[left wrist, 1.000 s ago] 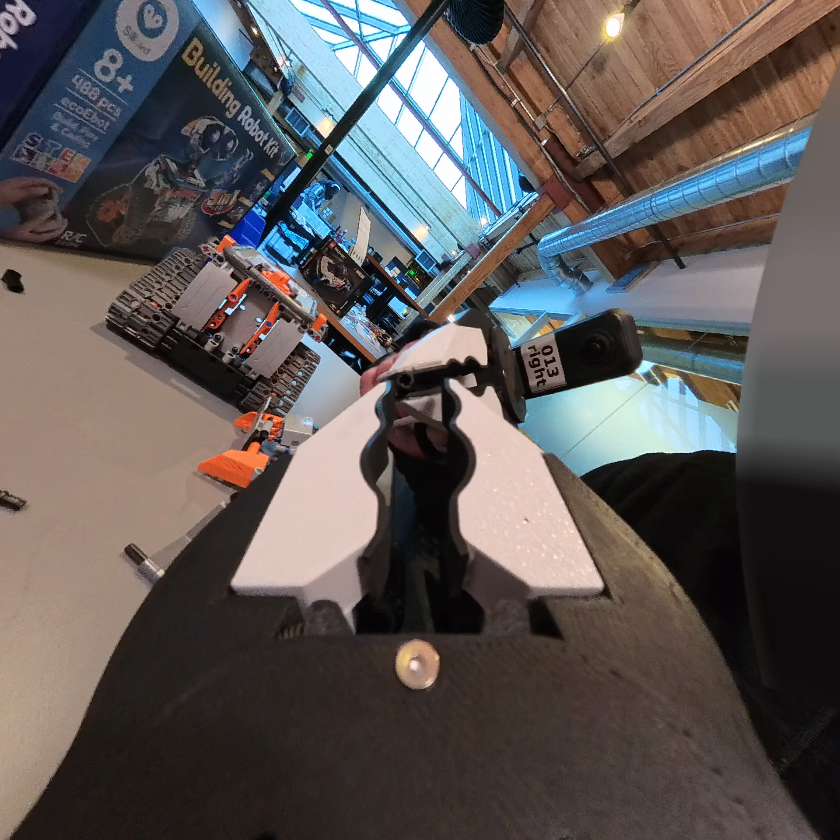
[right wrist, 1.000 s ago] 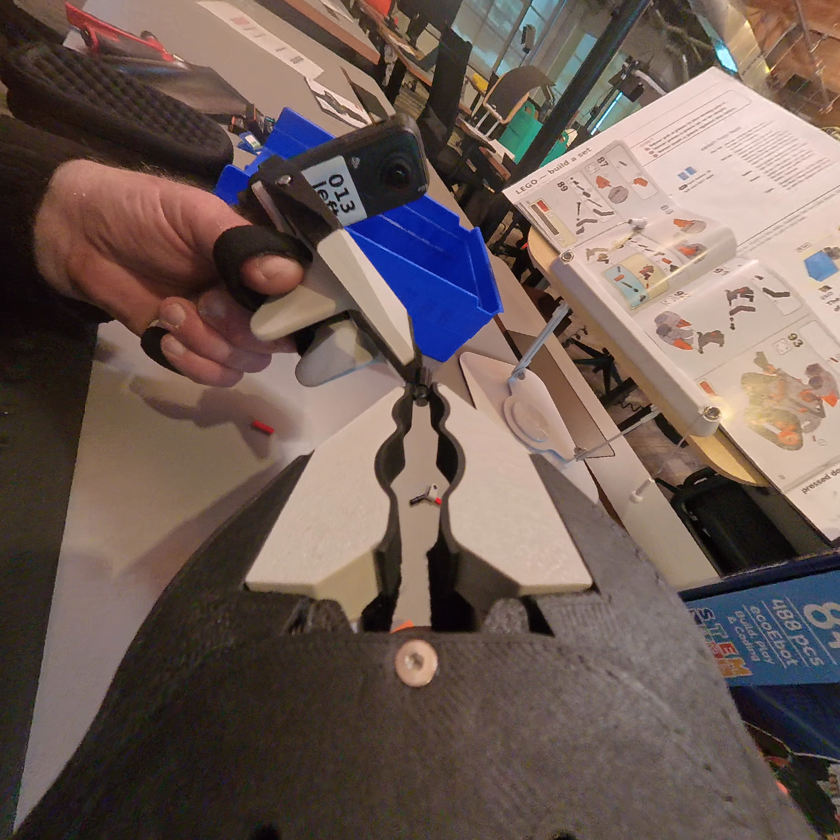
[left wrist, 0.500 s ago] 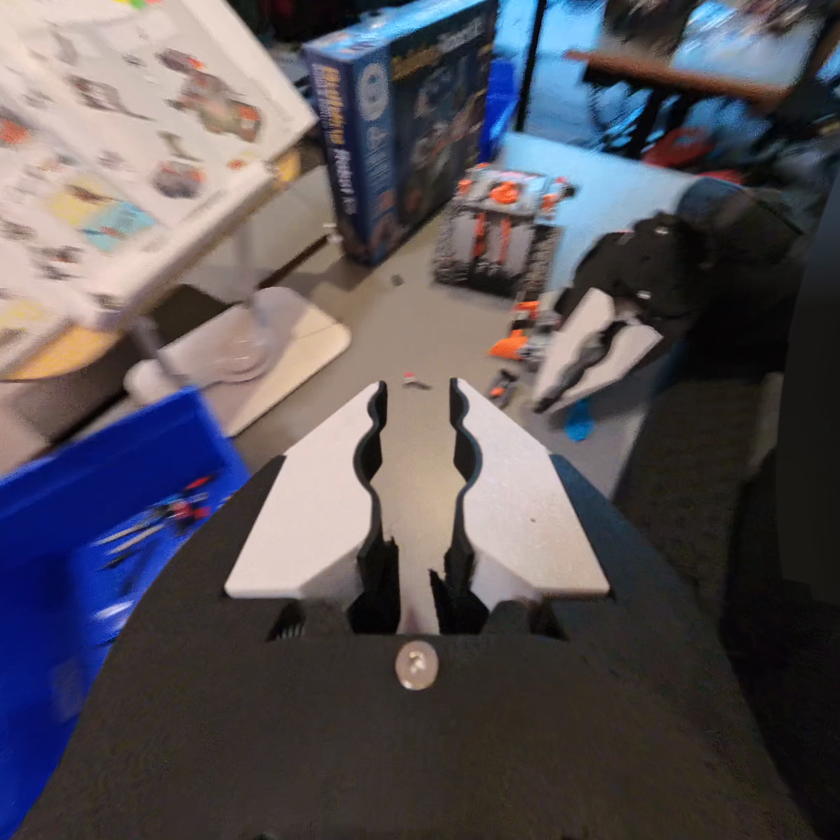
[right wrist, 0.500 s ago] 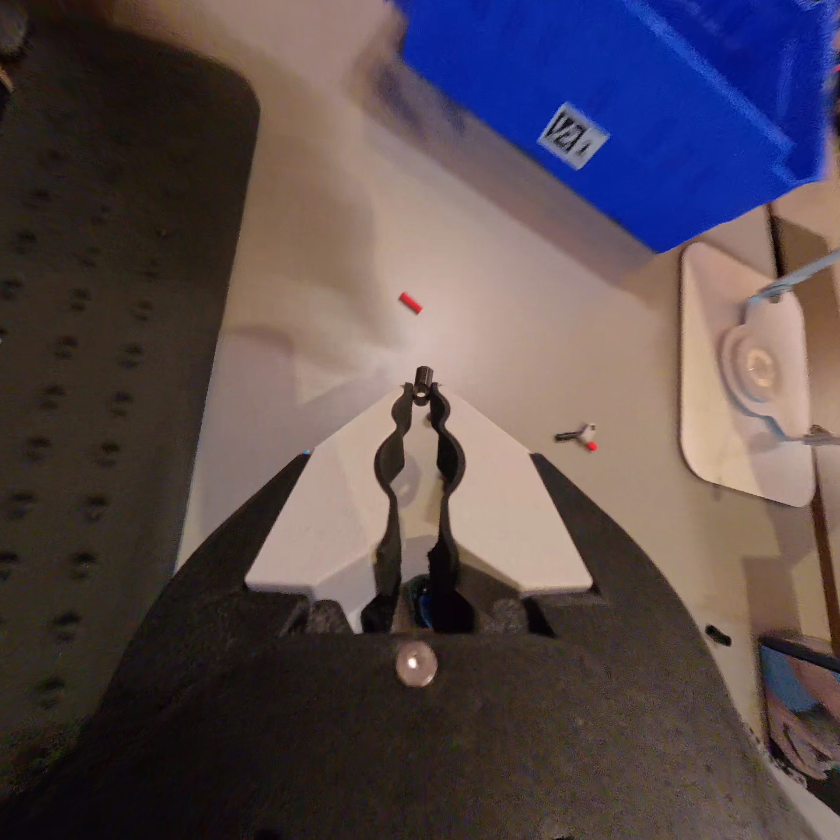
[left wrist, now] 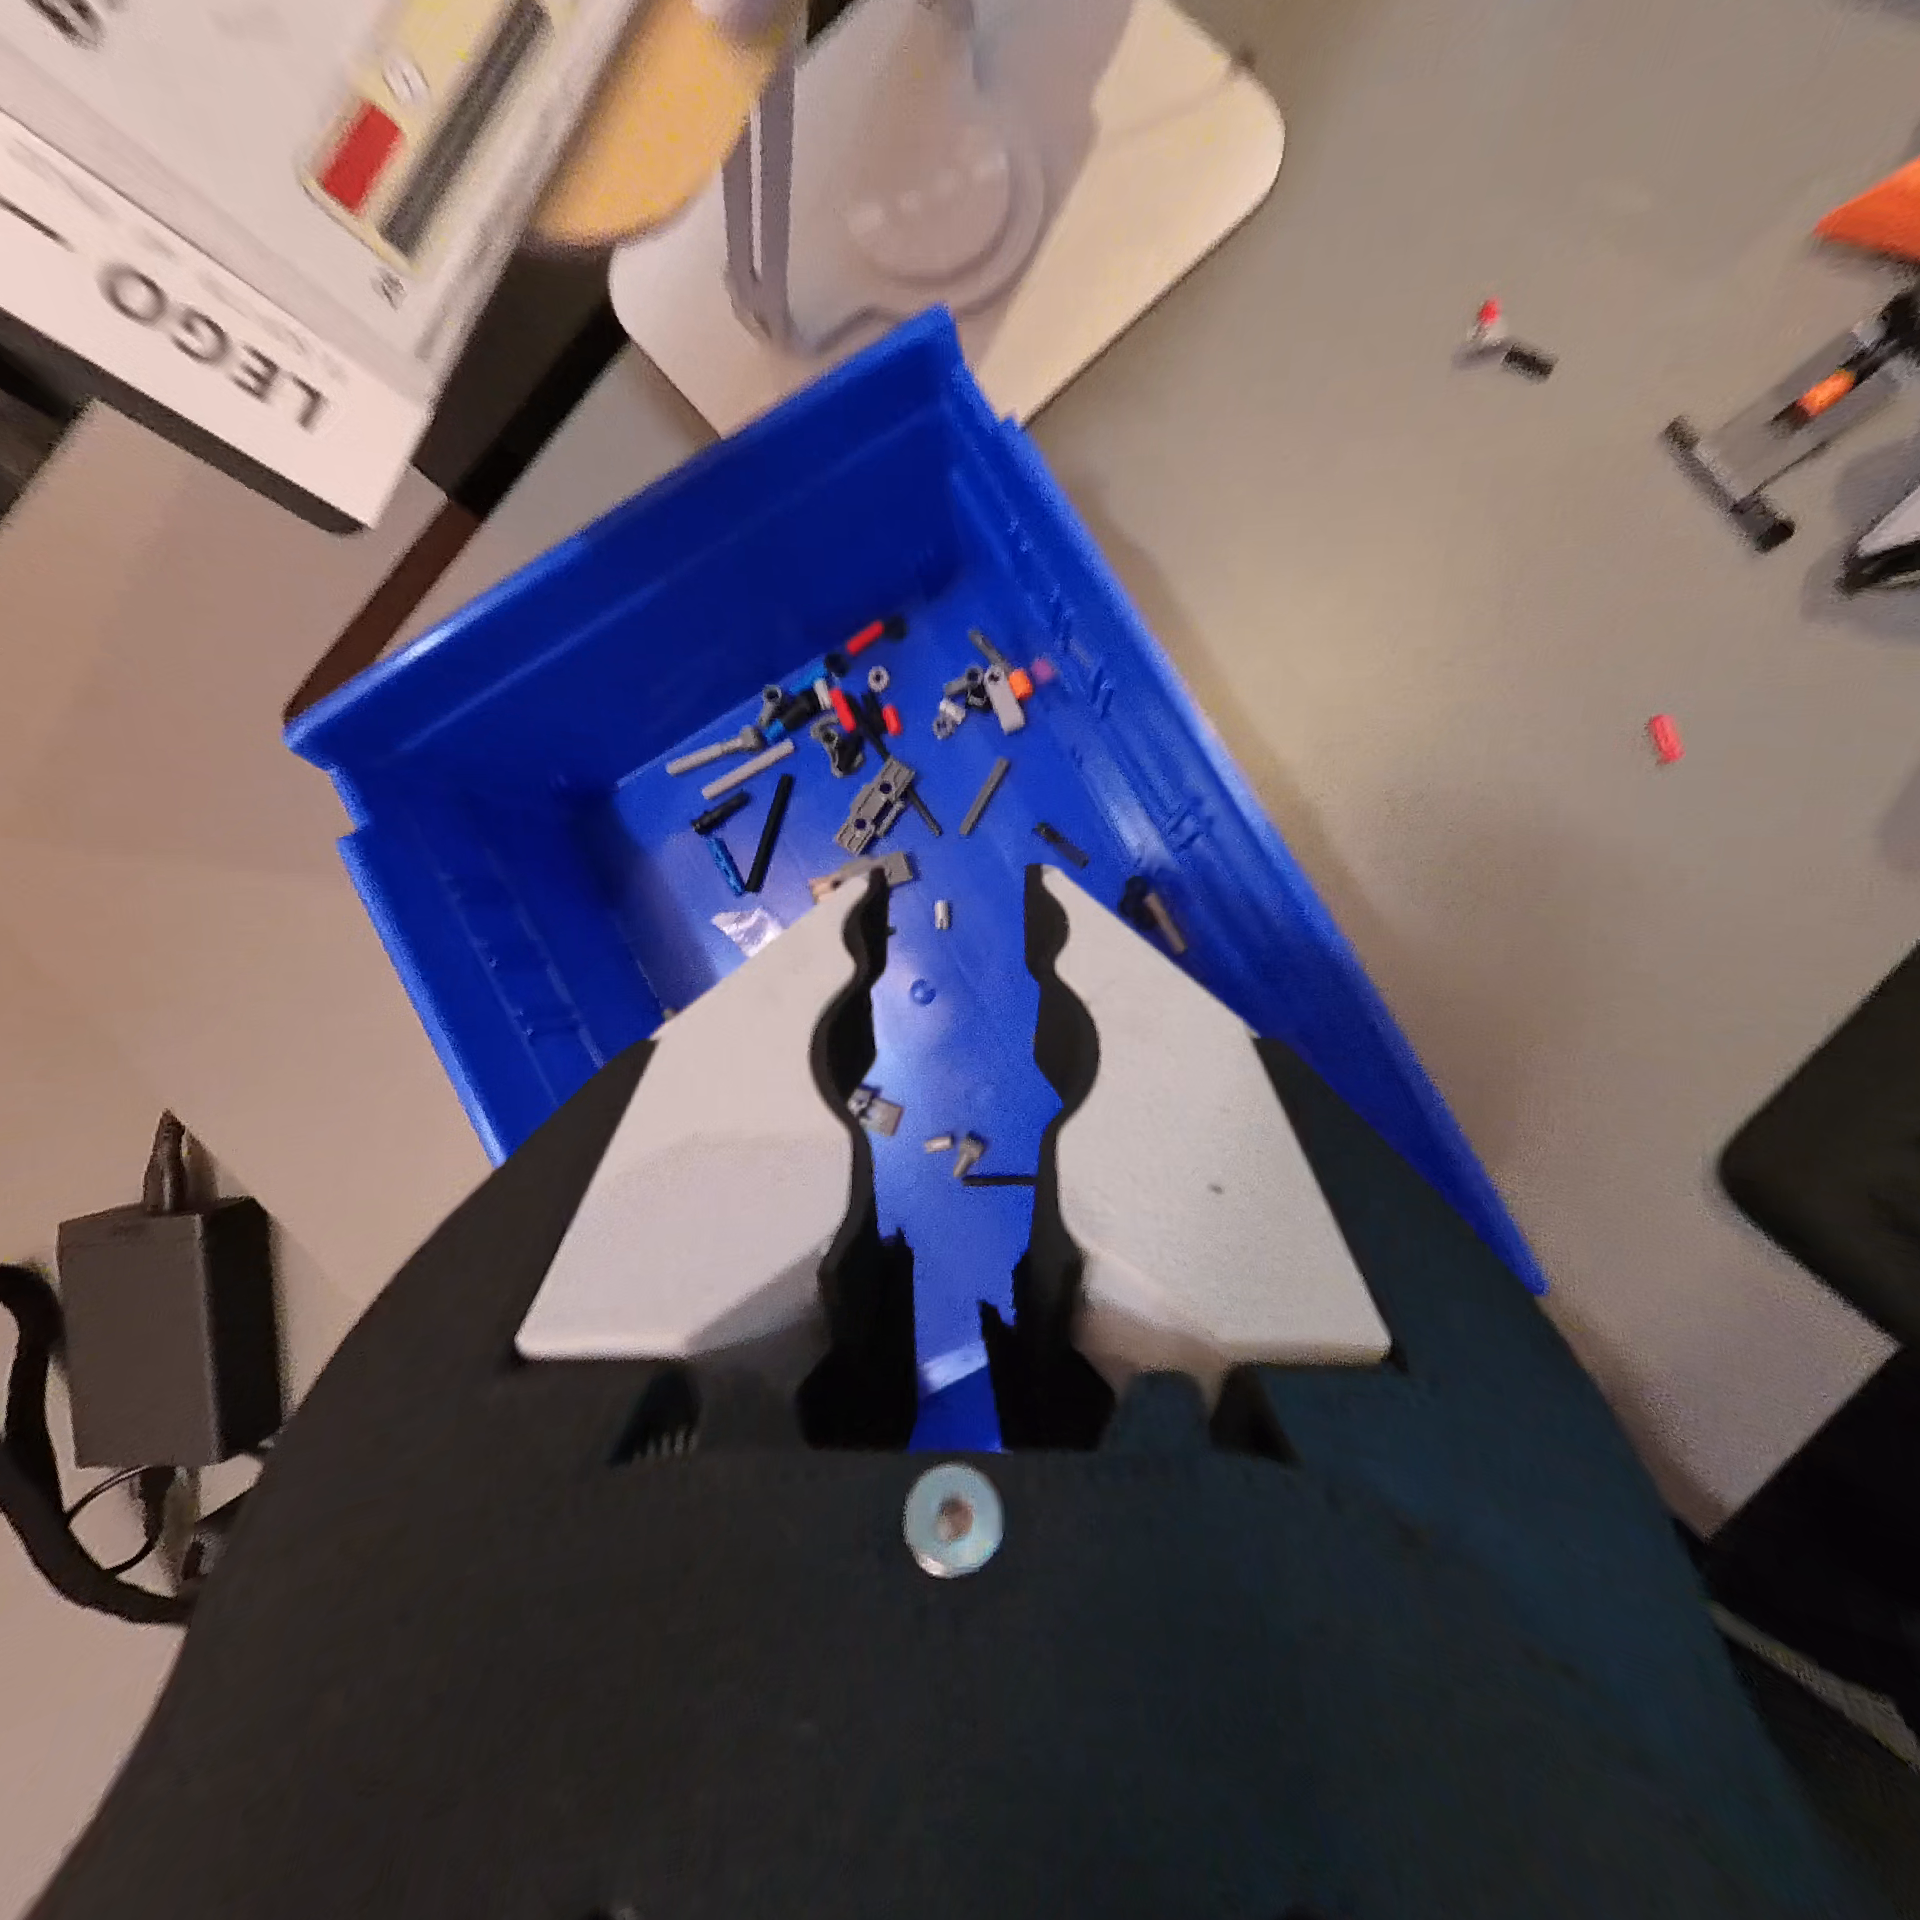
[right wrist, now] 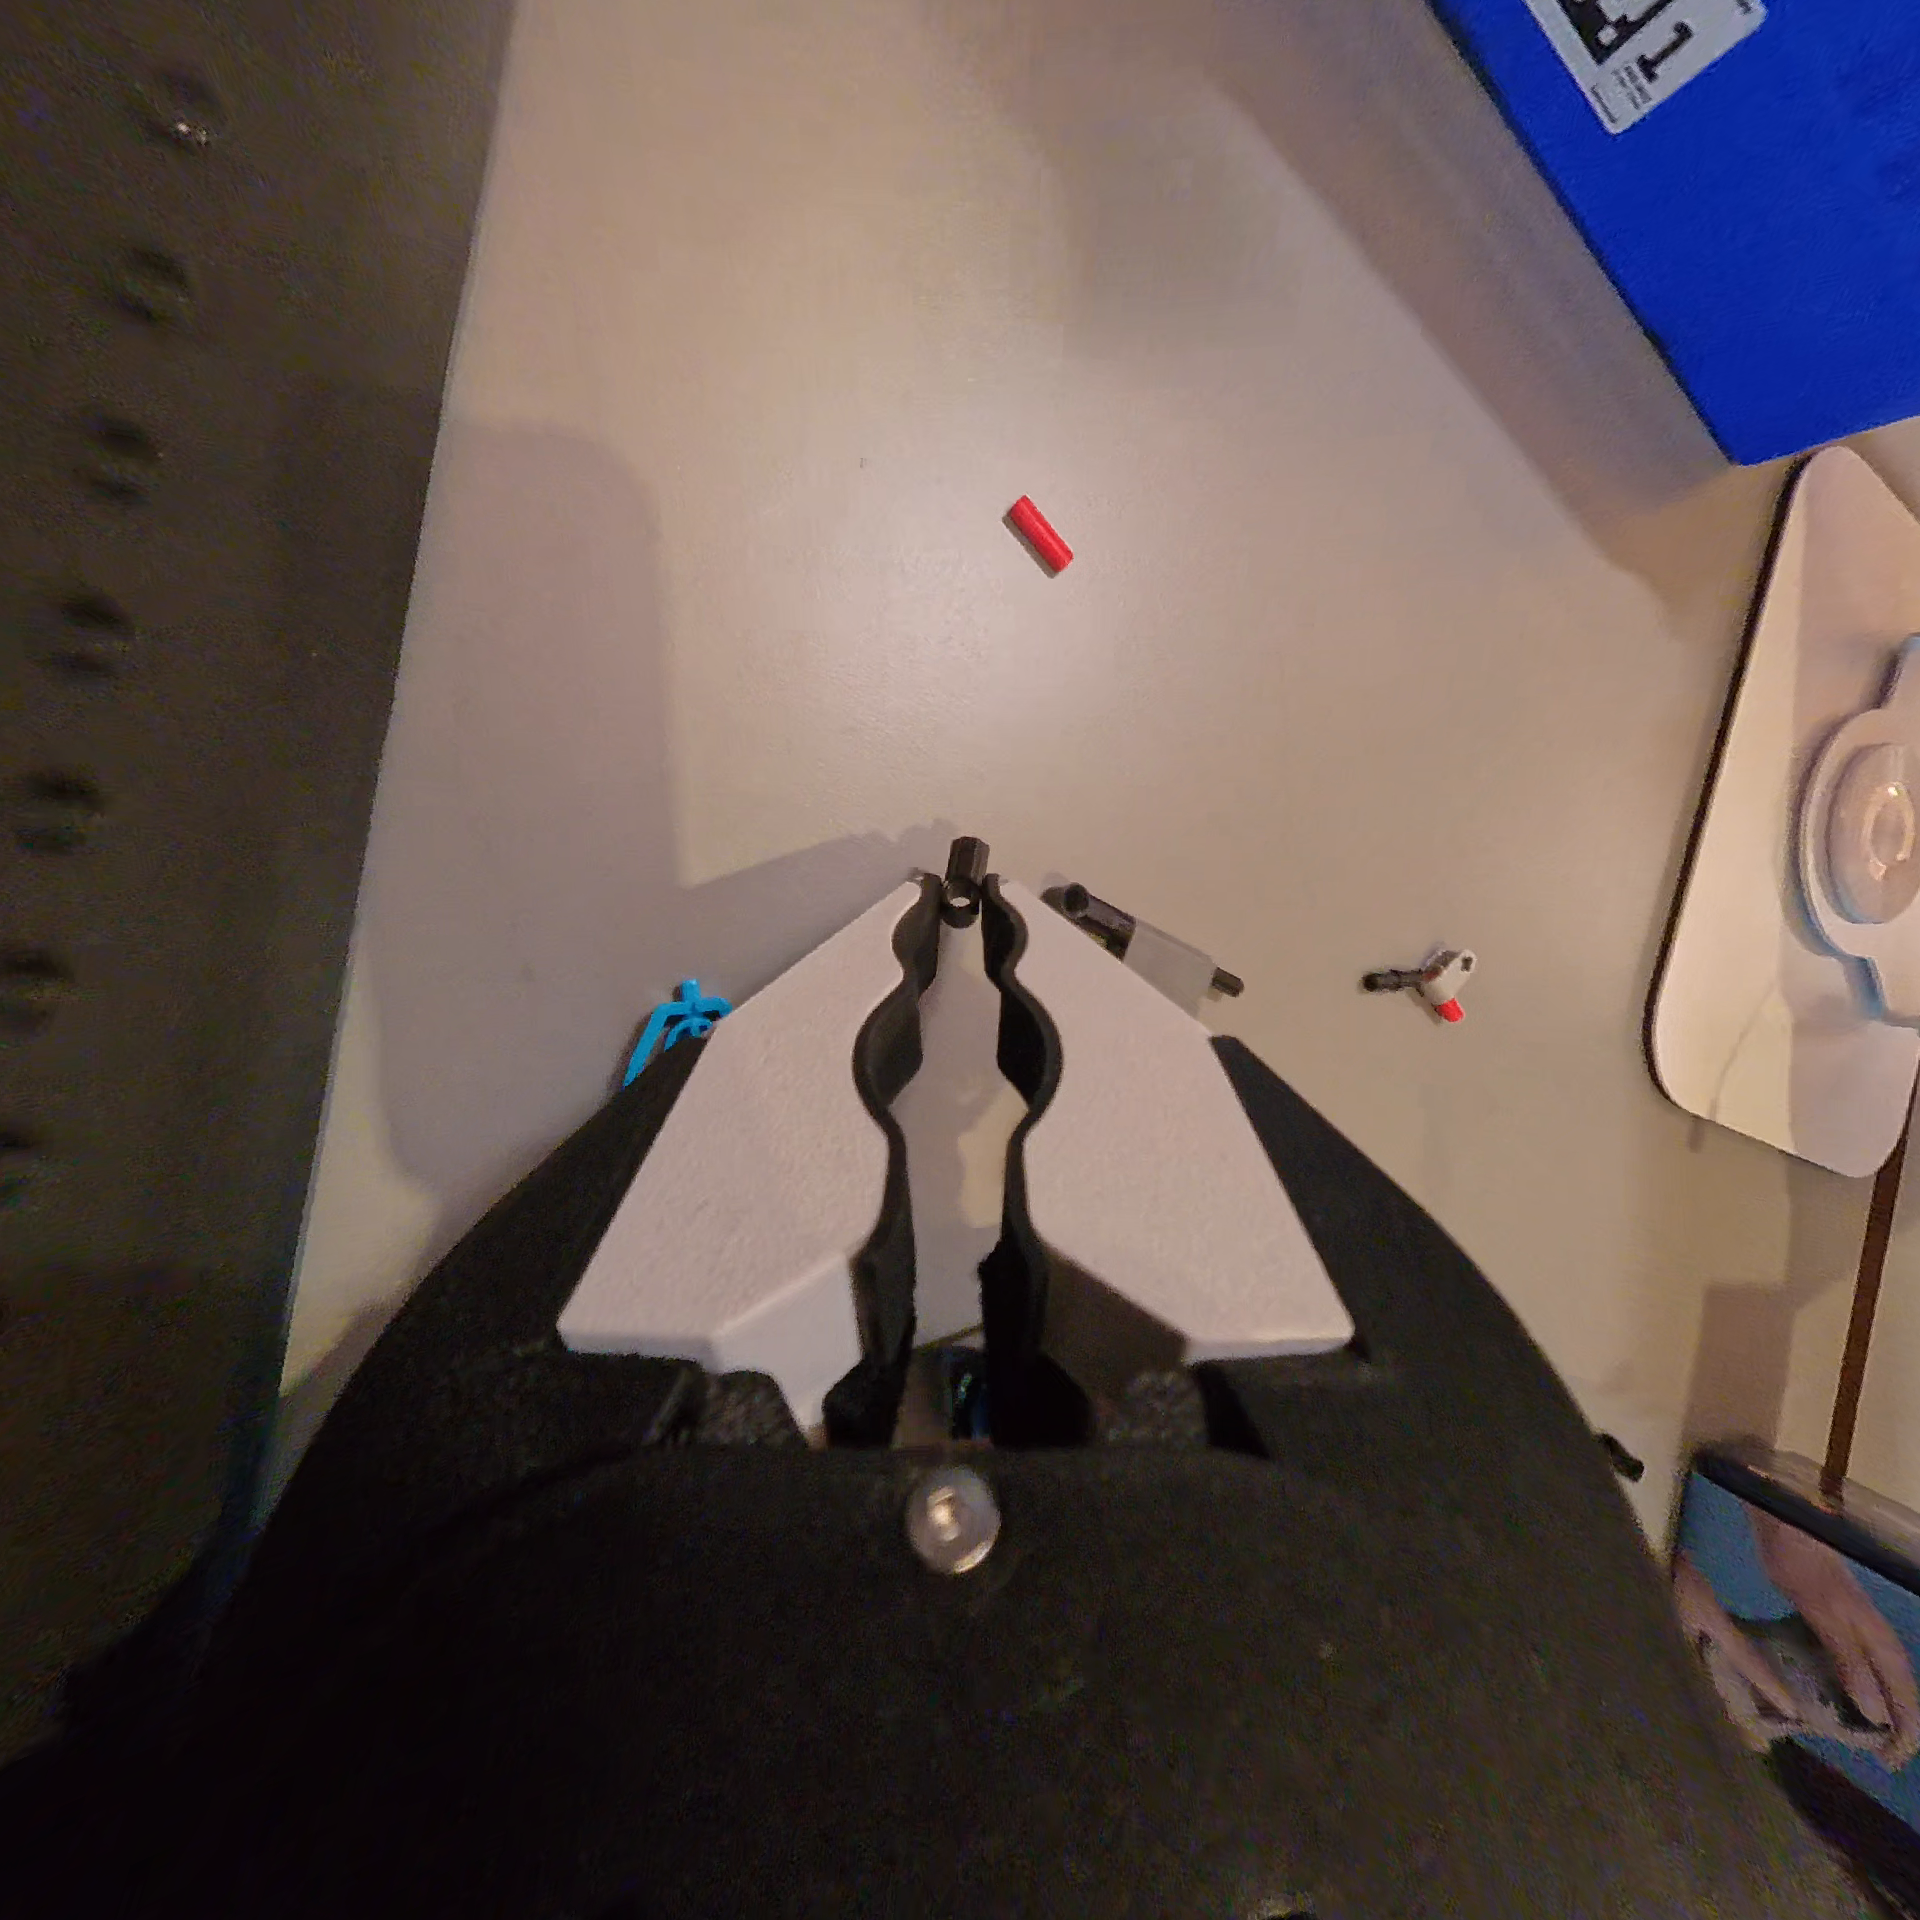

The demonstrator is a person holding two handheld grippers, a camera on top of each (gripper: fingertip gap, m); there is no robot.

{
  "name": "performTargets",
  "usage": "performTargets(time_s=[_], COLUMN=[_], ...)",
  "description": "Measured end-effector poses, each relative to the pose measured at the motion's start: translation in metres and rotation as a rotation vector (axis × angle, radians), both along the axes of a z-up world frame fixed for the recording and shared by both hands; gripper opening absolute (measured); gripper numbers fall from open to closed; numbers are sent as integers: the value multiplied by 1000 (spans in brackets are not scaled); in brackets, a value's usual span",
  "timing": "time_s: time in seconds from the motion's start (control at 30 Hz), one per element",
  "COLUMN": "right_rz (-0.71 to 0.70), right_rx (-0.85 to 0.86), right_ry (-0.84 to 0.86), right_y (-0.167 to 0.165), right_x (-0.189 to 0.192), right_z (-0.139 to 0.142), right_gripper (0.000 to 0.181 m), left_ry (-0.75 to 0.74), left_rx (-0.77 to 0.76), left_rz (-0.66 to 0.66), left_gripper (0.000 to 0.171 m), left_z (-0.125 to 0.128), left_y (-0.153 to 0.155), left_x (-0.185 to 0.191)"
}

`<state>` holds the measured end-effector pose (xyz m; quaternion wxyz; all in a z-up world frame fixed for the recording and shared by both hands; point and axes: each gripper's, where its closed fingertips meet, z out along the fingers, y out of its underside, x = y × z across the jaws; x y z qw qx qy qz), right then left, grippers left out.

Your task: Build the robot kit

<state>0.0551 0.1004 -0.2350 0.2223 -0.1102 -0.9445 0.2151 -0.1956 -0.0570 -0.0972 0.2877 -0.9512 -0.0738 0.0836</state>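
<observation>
My left gripper (left wrist: 951, 883) is open and empty, pointing down into a blue bin (left wrist: 665, 613) that holds several small grey, black, red and blue building pieces (left wrist: 862, 738). My right gripper (right wrist: 961, 896) is shut on a small black connector piece (right wrist: 964, 883) at its fingertips, held just above the beige table (right wrist: 1143, 416). A small red pin (right wrist: 1039, 534) lies on the table ahead of it. A black and white axle piece (right wrist: 1138, 940) lies just right of the tips.
A blue piece (right wrist: 675, 1023) lies left of my right fingers, and a small black, white and red piece (right wrist: 1429, 982) to the right. The blue bin's corner (right wrist: 1766, 260) and a white stand base (right wrist: 1787, 831) sit right; a dark mat (right wrist: 156, 727) left. A power adapter (left wrist: 156, 1330) lies left. The tips of one gripper are about 35 centimetres away from the tips of the other. The small red pin (right wrist: 1039, 534) lies around 7 centimetres away from my right fingertips. The left camera catches it too, in the left wrist view (left wrist: 1669, 736).
My left gripper swung from facing the other gripper to pointing down over the blue bin and opened. My right gripper tilted down to the table, still pinching the black piece.
</observation>
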Motion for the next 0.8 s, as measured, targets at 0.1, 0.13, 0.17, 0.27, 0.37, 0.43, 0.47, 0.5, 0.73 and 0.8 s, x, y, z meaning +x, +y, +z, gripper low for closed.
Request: performTargets(time_s=[0.1,0.13,0.17,0.27,0.37,0.43,0.47,0.5,0.73,0.8], right_rz=[28,22,18,8,4,-2,-8,-14,-47,-53], right_rx=[-3,-2,-7,-10,-15,-19,-21,-23,-46,-43], right_ry=[-17,-22,-24,-23,-22,-21,-22,-23,-40,-37], right_y=[-3,-2,-2,1,3,5,7,8,13,12], right_x=[3,2,0,-3,-5,-6,-7,-8,-14,-16], right_z=[-5,-6,-7,-7,-6,-6,-6,-7,-7,-7], right_gripper=[6,6,6,6,6,6,6,6,6,6], left_ry=[-24,-3,1,-64,-106,-161,-160,-142,-185,-195], left_rx=[-135,-180,-218,-317,-452,-487,-502,-506,-558,-537], left_rz=[-40,-44,-48,-159,-283,-379,-395,-396,-588,-622], left_gripper=[25,25,25,23,25,25,25,25,25,24], left_z=[-31,-41,-49,-78,-105,-114,-118,-119,-122,-122], left_y=[-8,-11,-13,-18,-34,-45,-49,-50,-70,-68], left_x=[-14,-23,-29,-26,-17,-3,-4,-7,26,35])
